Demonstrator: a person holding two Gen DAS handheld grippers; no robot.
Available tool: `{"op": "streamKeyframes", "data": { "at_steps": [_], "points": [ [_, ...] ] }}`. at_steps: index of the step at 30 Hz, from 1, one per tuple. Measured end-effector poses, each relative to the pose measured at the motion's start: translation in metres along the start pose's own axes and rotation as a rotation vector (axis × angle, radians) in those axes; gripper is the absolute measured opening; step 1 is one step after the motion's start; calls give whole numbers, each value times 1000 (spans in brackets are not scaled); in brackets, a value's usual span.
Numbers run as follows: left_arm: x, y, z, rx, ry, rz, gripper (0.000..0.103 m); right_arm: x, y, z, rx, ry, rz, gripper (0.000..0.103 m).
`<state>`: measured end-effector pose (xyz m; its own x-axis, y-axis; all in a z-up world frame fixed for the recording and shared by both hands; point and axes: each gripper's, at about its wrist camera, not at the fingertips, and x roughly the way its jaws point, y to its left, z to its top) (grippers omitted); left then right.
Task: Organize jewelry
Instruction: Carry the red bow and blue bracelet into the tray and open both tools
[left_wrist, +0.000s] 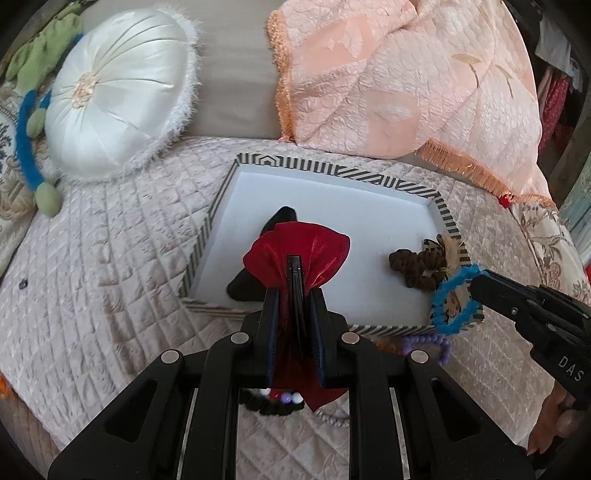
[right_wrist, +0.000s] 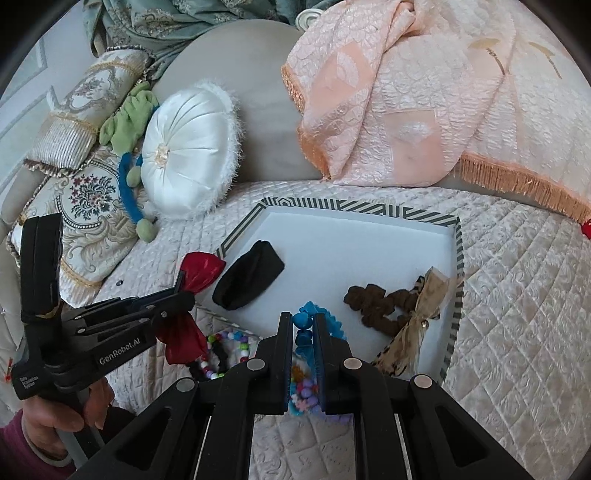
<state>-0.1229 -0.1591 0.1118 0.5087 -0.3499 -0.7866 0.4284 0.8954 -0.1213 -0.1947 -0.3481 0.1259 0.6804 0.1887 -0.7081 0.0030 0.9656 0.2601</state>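
Note:
A white tray with a striped rim (left_wrist: 448, 218) (right_wrist: 458, 258) lies on the quilted bed. In it are a black fabric piece (right_wrist: 249, 280) (left_wrist: 243, 286), a brown scrunchie (left_wrist: 415, 267) (right_wrist: 376, 308) and a leopard-print bow (right_wrist: 417, 325). My left gripper (left_wrist: 294, 295) (right_wrist: 181, 291) is shut on a red satin bow (left_wrist: 295, 251) (right_wrist: 201, 271), held over the tray's near left edge. My right gripper (right_wrist: 303, 325) (left_wrist: 474, 284) is shut on a blue bead bracelet (right_wrist: 304, 321) (left_wrist: 454, 299) at the tray's near right corner.
Colourful bead bracelets (right_wrist: 225, 354) and a purple one (left_wrist: 432, 341) lie on the quilt in front of the tray. A round white cushion (left_wrist: 118, 88) and a green and blue soft toy (left_wrist: 37, 122) sit at the back left. A peach blanket (left_wrist: 406, 74) hangs at the back right.

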Motion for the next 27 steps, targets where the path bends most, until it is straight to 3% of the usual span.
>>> {"op": "streamKeyframes", "data": {
  "at_steps": [16, 27],
  "points": [
    [57, -22, 17, 38, 80, -10, 15, 39, -11, 28, -7, 25, 11, 10],
    [92, -10, 32, 26, 109, 49, 15, 78, -40, 58, 33, 60, 32, 10]
  ]
}}
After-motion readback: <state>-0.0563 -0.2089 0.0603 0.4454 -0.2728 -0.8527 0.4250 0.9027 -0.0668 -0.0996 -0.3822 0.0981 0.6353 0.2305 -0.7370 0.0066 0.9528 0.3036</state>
